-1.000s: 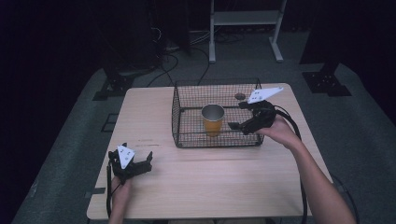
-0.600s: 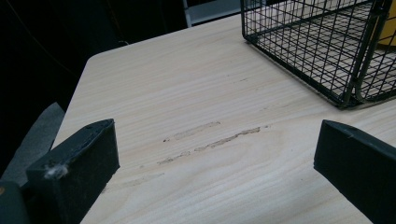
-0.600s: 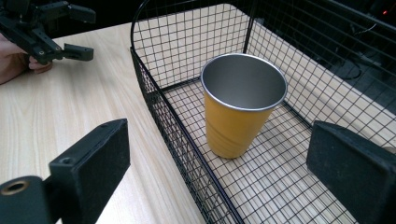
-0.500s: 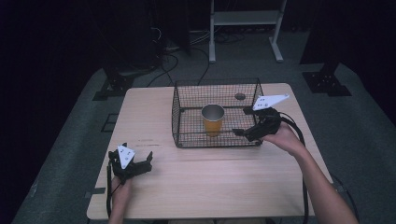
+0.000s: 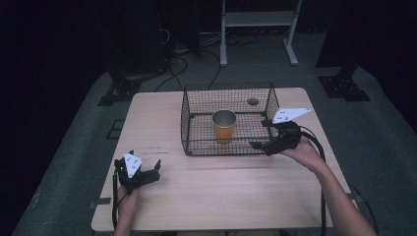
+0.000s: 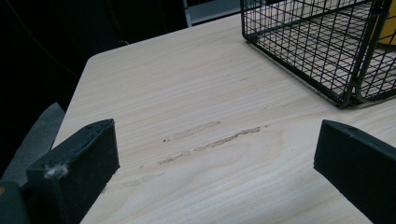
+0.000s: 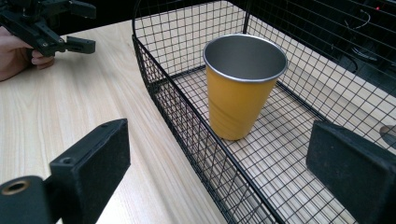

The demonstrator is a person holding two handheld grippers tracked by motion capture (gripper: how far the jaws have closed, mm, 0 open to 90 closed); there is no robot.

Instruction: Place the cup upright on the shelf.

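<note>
A yellow metal cup (image 5: 224, 126) stands upright inside a black wire basket (image 5: 187, 123) at the middle of the wooden table (image 5: 221, 187). My right gripper (image 5: 261, 134) is at the basket's near right corner, open, one jaw over the basket's inside and one outside its front wall. In the right gripper view the cup (image 7: 240, 88) stands beyond the open right gripper (image 7: 219, 144), apart from both jaws, with the basket's wall (image 7: 154, 60) between them. My left gripper (image 5: 139, 167) rests open near the table's front left. In its own view the left gripper (image 6: 215, 154) holds nothing, with the basket's corner (image 6: 348, 93) ahead at right.
A small dark round hole (image 5: 253, 102) marks the tabletop behind the basket. Cables trail from both grippers. Dark stands (image 5: 339, 83) and a white frame (image 5: 255, 19) are on the floor beyond the table. Faint scuff marks (image 6: 210, 137) lie on the wood ahead of the left gripper.
My right gripper has drawn back from the basket's right side toward its near right corner, staying open. The cup and the left gripper have not moved.
</note>
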